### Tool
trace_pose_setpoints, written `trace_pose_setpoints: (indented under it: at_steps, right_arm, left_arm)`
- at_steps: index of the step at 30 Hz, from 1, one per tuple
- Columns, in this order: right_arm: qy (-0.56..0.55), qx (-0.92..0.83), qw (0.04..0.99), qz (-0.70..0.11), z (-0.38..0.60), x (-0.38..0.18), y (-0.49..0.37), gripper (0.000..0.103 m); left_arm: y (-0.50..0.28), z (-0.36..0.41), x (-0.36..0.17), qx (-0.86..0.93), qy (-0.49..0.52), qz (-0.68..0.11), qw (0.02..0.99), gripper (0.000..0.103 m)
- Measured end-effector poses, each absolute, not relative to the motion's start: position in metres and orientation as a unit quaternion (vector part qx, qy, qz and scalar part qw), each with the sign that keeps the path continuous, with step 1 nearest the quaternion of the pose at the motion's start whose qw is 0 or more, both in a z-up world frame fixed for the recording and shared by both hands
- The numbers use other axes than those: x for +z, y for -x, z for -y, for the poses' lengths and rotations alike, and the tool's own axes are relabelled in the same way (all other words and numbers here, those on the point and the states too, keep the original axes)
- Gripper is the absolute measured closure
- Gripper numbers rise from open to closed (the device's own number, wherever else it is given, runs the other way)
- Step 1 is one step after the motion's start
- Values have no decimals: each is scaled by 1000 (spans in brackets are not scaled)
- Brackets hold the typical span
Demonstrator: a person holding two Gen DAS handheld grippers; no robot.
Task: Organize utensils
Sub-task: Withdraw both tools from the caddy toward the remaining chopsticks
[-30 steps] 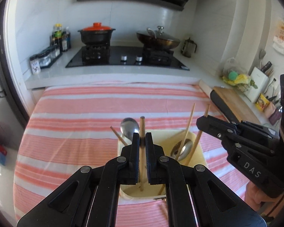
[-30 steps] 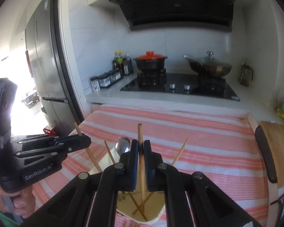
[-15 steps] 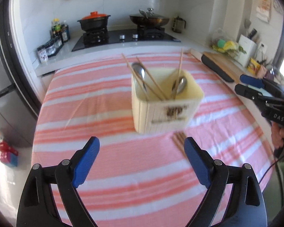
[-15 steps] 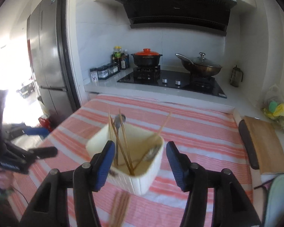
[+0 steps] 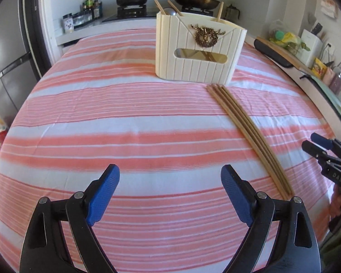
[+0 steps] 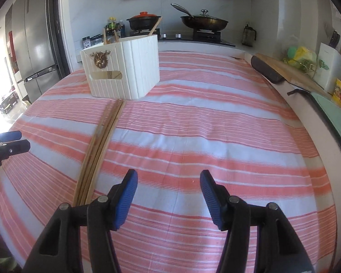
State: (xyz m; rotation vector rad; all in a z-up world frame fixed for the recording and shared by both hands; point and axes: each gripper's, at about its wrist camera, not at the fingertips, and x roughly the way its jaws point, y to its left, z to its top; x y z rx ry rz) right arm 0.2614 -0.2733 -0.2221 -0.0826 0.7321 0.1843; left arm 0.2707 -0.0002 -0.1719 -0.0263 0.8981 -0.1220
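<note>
Striped cloth covers the table; the cream utensil holder stands toward its far side, and a bundle of loose chopsticks lies just in front of it. Both claws hover empty above the cloth: left gripper spread wide, right gripper about half spread. Picking one chopstick likely calls for a narrow pinch near its end, since the sticks touch. Holder compartments and the spoons inside cannot be made out.
</note>
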Motion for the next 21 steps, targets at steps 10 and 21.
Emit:
trace_pose_setpoints:
  at_steps: [10, 21]
  right_arm:
    - [4, 28, 916, -401, 290, -235, -281, 45]
    - [6, 1, 918, -397, 293, -235, -279, 45]
  left_arm:
    - [-281, 2, -193, -39, 14, -443, 896, 12]
    - [-282, 1, -195, -36, 16, -448, 893, 6]
